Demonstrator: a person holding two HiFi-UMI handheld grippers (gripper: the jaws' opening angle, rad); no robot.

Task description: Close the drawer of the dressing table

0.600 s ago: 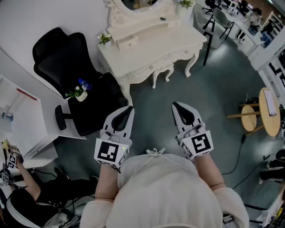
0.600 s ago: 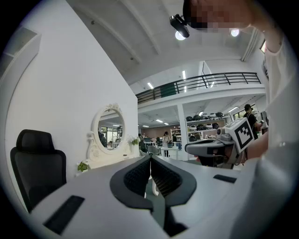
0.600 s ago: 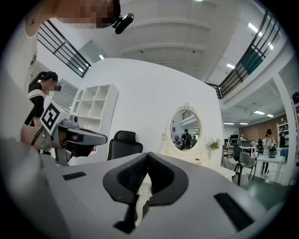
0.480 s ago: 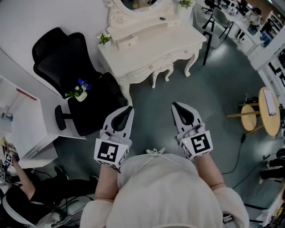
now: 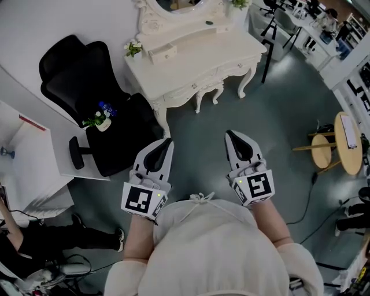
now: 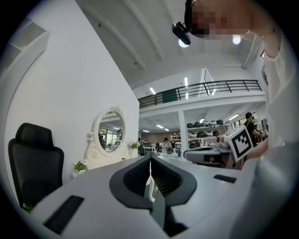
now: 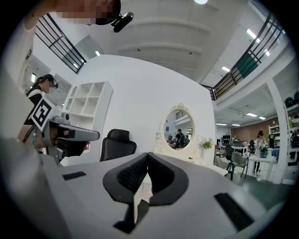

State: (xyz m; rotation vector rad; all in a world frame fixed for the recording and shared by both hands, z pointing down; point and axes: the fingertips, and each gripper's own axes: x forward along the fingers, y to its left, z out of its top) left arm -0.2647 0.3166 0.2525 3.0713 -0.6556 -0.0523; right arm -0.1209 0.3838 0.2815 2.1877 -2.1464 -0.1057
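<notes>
Left gripper [image 5: 166, 143] and right gripper [image 5: 231, 136]: both pinched together, empty, well short of the dressing table [image 5: 215, 53]. The small drawer [image 5: 164, 54] near its top's back-left corner looks pulled out. Closed jaws suit pushing it.

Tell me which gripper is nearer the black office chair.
Left. The left gripper hangs just right of the black office chair in the head view; the right gripper is farther right.

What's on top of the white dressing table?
On the dressing table: an oval mirror, a left plant, a right plant and a little drawer sticking out. The drawer's inside is hidden.
</notes>
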